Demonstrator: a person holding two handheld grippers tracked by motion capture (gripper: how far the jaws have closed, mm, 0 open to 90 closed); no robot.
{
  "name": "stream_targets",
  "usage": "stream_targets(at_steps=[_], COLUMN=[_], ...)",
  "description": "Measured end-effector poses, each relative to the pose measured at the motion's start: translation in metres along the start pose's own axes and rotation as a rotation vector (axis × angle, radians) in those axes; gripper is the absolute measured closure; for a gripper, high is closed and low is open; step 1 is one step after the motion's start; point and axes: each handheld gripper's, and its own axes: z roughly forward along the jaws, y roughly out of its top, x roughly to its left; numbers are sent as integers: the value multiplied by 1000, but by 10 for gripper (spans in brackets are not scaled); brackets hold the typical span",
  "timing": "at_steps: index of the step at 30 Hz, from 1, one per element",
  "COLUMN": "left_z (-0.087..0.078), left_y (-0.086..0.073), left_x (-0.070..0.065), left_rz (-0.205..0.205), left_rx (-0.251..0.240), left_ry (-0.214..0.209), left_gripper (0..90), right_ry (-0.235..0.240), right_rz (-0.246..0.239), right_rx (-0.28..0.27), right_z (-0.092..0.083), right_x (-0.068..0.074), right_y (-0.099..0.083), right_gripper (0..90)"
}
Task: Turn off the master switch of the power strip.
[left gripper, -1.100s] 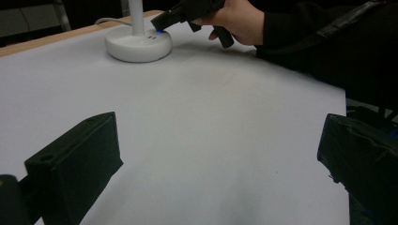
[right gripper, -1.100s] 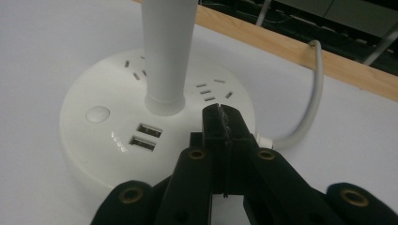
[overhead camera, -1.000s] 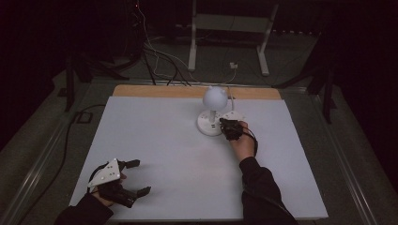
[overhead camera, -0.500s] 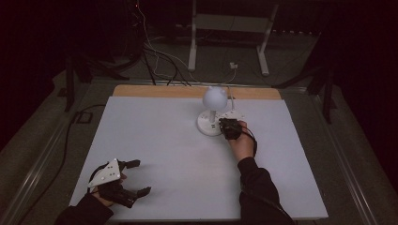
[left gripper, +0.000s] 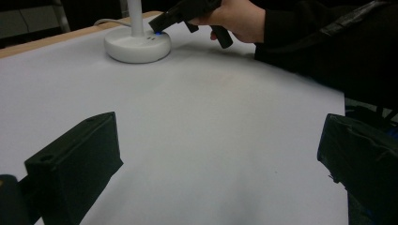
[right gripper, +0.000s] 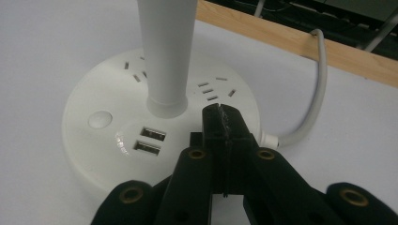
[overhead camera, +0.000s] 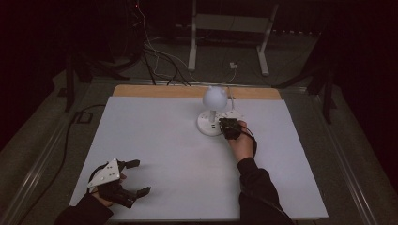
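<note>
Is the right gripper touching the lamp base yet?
Cannot tell. In the right gripper view the shut right gripper overlaps the lamp base, hiding any contact or gap.

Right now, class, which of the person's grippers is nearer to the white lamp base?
Right. The right gripper sits shut over the lamp base; the left gripper rests open at the table's near left corner, far away.
</note>
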Motion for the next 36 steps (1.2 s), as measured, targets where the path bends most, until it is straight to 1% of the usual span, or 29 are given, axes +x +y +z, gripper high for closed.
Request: stream_targets(at_steps=[2,3,4,5,6,7,8,9,10,11,12,14,15,19,20,21,24,26,27,28,30,31,32,33,34,35,36], left_z=[0,0,0,-1,-1,-1,-1,-1,-1,-1,0,0,0,-1,-1,-1,-1,0,-1,-1,-1,-1,-1,-1,0,0,0], left_y=[0,0,0,0,0,0,0,0,0,0,0,0,0,0,0,0,0,0,0,0,0,0,0,0,0,0,0], left_x=[0,0,1,1,1,1,1,1,2,2,2,1,1,1,1,1,1,1,1,1,1,1,1,1,1,1,1], left_rz=[-1,-2,-3,-6,-6,-5,-6,-7,-7,-7,-6,-2,-3,-5,-7,-6,-5,-4,-4,-4,-7,-7,-7,-7,-5,-5,-4], left_rx=[-2,-3,-4,-6,-5,-5,-5,-3,-4,-4,-2,2,1,-2,-3,-1,-1,2,2,2,-2,-2,-2,-2,-1,-1,-1], left_ry=[1,2,3,3,4,6,5,5,6,6,5,3,2,3,4,4,3,2,2,2,3,3,3,3,2,2,2], left_gripper=[3,3,4,3,3,3,4,3,3,4,3,3,3,3,3,3,3,4,3,3,4,3,3,3,3,3,4], right_ry=[-1,14,53,32,29,38,39,43,52,61,62,74,77,95,88,91,113,138,154,172,209,209,241,255,274,274,308], right_rz=[21,31,49,47,43,50,51,47,47,58,54,45,43,45,43,47,65,100,130,145,166,166,162,169,177,177,177], right_rx=[10,8,-24,-7,-8,-29,-33,-43,-60,-66,-77,-103,-114,-131,-130,-121,-127,-113,-77,-50,-48,-48,-41,-35,-42,-42,-38], right_z=[0,0,-1,-1,-2,-3,-5,-7,-9,-11,-14,-18,-20,-24,-25,-25,-27,-28,-29,-28,-29,-29,-31,-32,-34,-34,-37], right_x=[0,-1,-3,-5,-7,-10,-11,-12,-14,-15,-15,-15,-15,-17,-18,-19,-22,-24,-26,-27,-30,-30,-32,-32,-34,-34,-35], right_y=[2,2,2,4,5,5,6,6,7,8,8,10,11,11,10,10,9,9,10,11,9,9,8,8,8,8,9], right_gripper=[900,900,900,900,900,892,874,834,822,805,778,699,673,505,435,380,266,192,148,104,27,27,2,2,2,2,0])
